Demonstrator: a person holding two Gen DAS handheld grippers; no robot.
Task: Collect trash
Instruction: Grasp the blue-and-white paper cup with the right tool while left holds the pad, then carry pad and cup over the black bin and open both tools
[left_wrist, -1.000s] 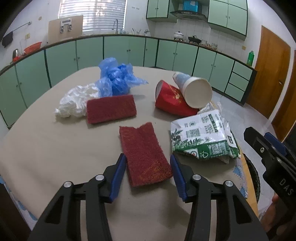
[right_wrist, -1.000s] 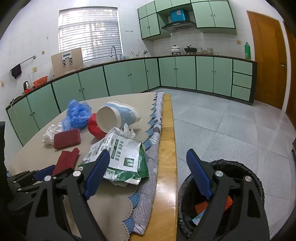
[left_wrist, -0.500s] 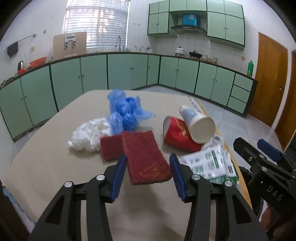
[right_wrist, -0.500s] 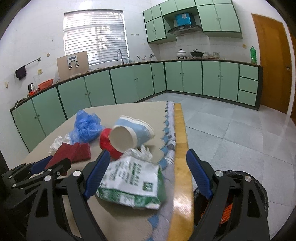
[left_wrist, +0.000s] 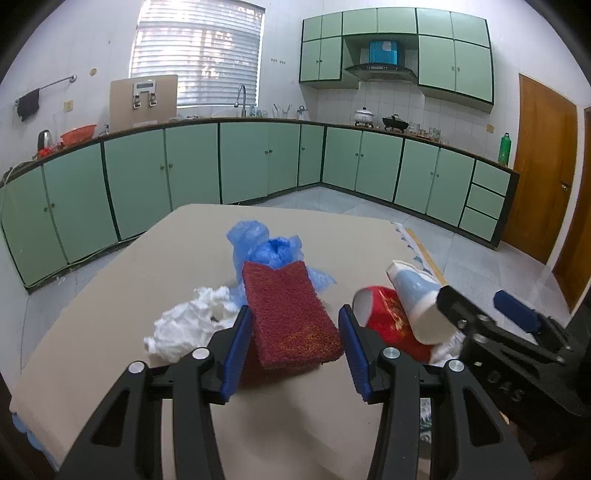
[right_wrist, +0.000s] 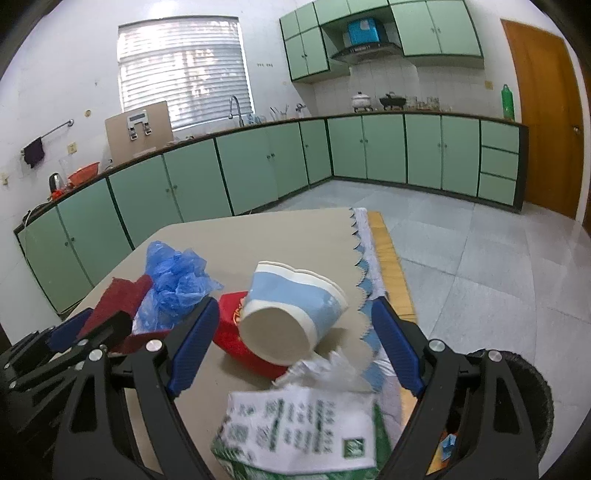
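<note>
Two scouring pads, two paper cups, two crumpled bags and one packet (right_wrist: 306, 432) are sitting on or over the table (left_wrist: 110, 280). The left gripper (left_wrist: 293, 345) is clamping one red scouring pad (left_wrist: 290, 314) above the table's near edge, its long axis pointing away toward the far cabinets. The right gripper (right_wrist: 291, 345) is gaping wide and empty over the cups (right_wrist: 291, 317), beside the bin (right_wrist: 532, 398) at right.

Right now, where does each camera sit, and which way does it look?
Left wrist: on the left gripper, looking down over the table at the pad in its jaws; right gripper at right.
Right wrist: on the right gripper, facing cups, bag and bin; left gripper at left.
Both show pad, cups, cabinets.
</note>
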